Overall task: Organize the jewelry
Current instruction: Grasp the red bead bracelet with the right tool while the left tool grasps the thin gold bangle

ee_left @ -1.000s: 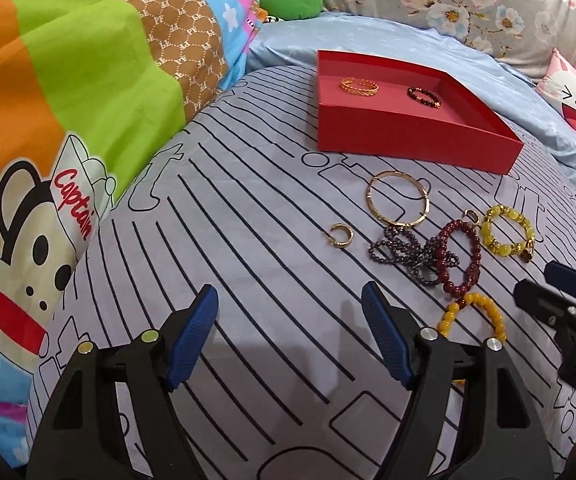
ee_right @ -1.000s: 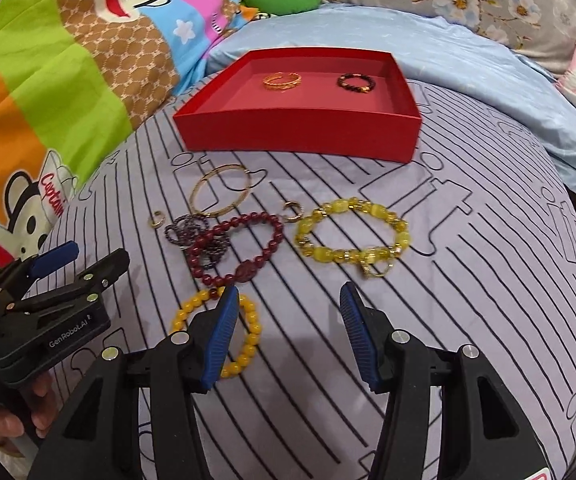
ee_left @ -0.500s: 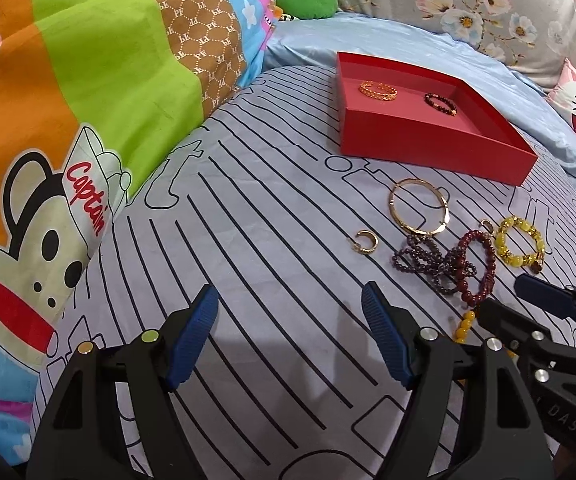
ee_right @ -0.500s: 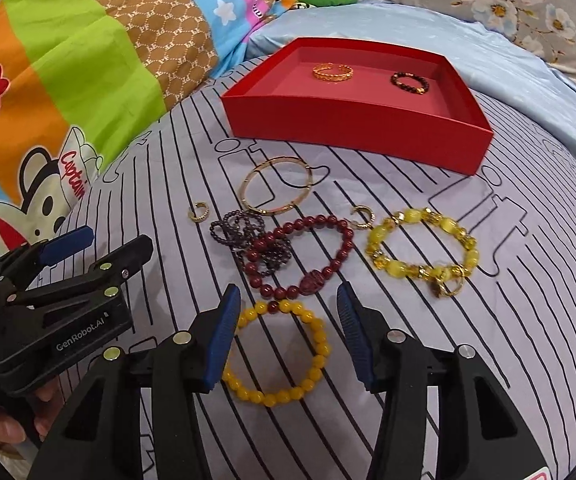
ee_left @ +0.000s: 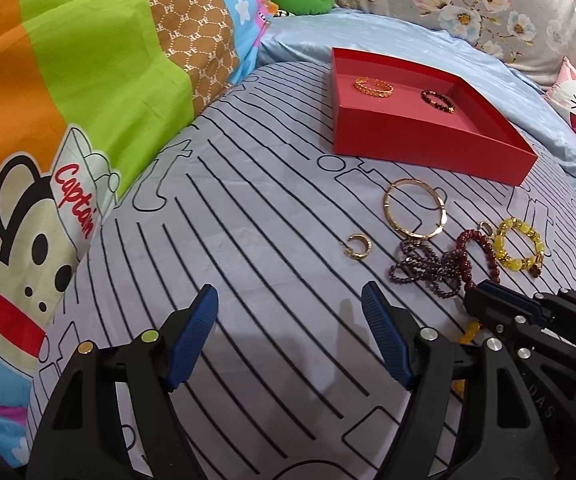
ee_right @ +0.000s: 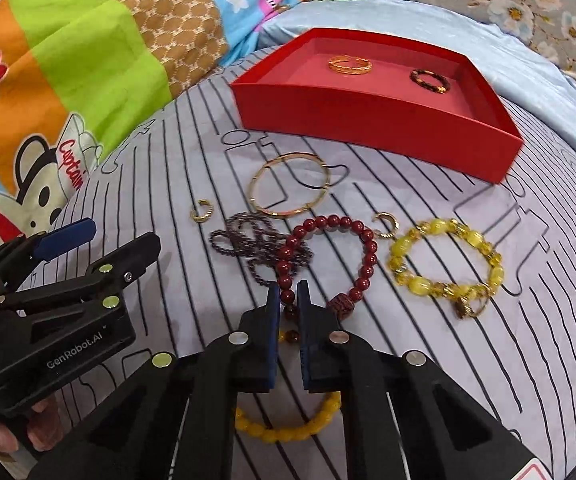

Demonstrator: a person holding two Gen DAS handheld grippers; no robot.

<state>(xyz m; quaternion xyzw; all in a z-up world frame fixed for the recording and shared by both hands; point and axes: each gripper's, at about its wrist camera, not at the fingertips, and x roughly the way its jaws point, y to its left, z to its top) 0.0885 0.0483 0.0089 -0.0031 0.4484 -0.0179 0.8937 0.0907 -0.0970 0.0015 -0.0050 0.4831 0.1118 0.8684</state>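
Since half a second ago your right gripper (ee_right: 287, 300) has dropped forward and its fingers have closed from wide apart to nearly together over the far arc of the orange bead bracelet (ee_right: 288, 426), which lies on the bed (ee_right: 487, 360) just in front of you; an amber bead shows in the narrow gap, so you appear to be clamped on the orange bead bracelet, though the contact itself is partly hidden. Your left gripper (ee_left: 289, 336) hangs released, fingers spread, over bare striped sheet, with nothing between them. The red bead bracelet (ee_right: 327, 260) sits just beyond your right fingertips, touching or nearly touching the orange one, and it overlaps the dark purple bead string (ee_right: 248, 244). Lift slowly, so that neither one snags and comes along. The orange bracelet is probably light, limp on its cord, and its smooth round beads could roll out of a flat pinch, so hold across one bead rather than between two. The red tray (ee_right: 367, 120) lies well beyond, already holding a gold ring bracelet (ee_right: 349, 65) and a dark bead bracelet (ee_right: 429, 81). Still out on the bed are the gold bangle (ee_right: 288, 184), the yellow bead bracelet (ee_right: 447, 264) and two small gold earrings (ee_right: 201, 211).
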